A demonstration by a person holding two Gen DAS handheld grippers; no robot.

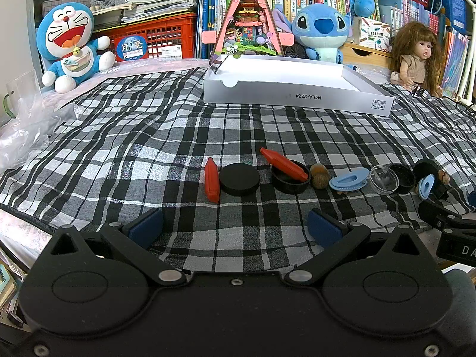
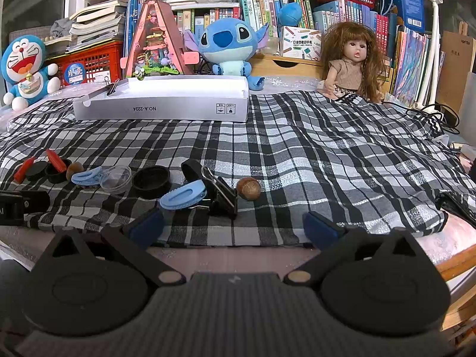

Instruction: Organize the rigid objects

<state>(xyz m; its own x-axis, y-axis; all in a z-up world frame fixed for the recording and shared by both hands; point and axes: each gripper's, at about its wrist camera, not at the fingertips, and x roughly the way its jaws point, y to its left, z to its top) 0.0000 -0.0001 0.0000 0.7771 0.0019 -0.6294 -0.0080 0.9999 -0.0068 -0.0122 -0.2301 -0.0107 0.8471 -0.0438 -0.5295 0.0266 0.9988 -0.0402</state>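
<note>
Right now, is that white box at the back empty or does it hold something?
Nearly empty as far as shows: the white box is open-topped, its visible inside bare, with one black binder clip at its left end. Its near floor is hidden.

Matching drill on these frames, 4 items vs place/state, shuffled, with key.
Items:
1. red crayon
2. black binder clip
3. clear round cup
4. white box

Places:
A. at the far side of the plaid cloth, in front of the plush toys
B. leaning in a black round lid
C. between a blue clip and a black lid
D. beside a brown nut, nearest the right gripper

Pairs: 1-B, 2-D, 3-C, 4-A
</note>
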